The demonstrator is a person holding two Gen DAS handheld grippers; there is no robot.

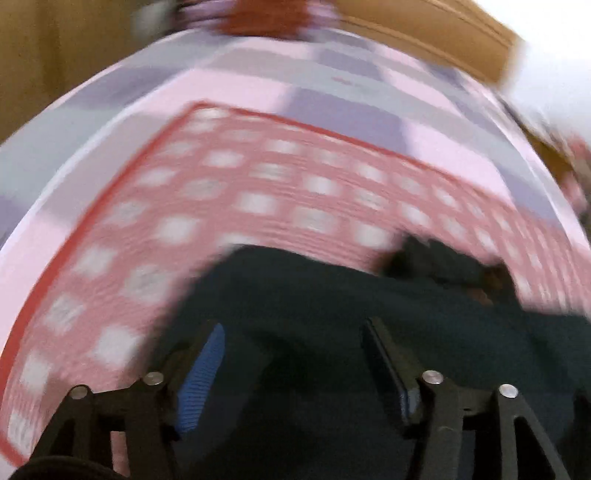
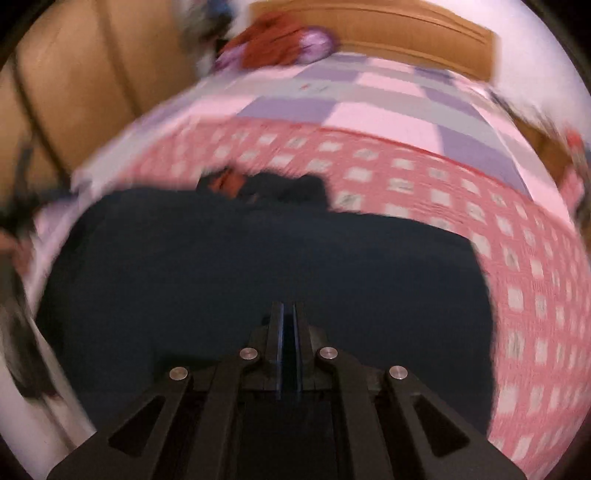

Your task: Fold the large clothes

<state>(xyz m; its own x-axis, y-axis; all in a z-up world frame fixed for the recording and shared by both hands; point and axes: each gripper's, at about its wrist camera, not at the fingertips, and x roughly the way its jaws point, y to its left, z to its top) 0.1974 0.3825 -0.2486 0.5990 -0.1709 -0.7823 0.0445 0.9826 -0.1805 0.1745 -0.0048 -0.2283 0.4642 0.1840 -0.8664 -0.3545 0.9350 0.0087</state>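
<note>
- Left gripper (image 1: 295,354) stands with its two black fingers spread wide apart, blue pads (image 1: 205,373) showing on the inner faces, and nothing caught between them; it hovers over the near part of the dark navy garment (image 1: 332,325).
- Right gripper (image 2: 288,325) has its fingers drawn together with only a thin slit between the blue-edged pads; whether any cloth is pinched there cannot be told from the blurred view.
- That large dark navy garment (image 2: 258,277) lies spread on the bed, filling the near and middle ground of both views.
- Under it lies a pink-and-white checked blanket with a red border (image 1: 258,192), reaching to the left, right and far side of the garment.
- Beyond the blanket, a pink, lilac and grey patchwork bedcover (image 2: 388,107) stretches to the far end.
- At the far end sits a rust-red and purple bundle of cloth (image 2: 280,48), beside a tan wooden headboard (image 2: 388,33).
- Both views are smeared by motion blur.
</note>
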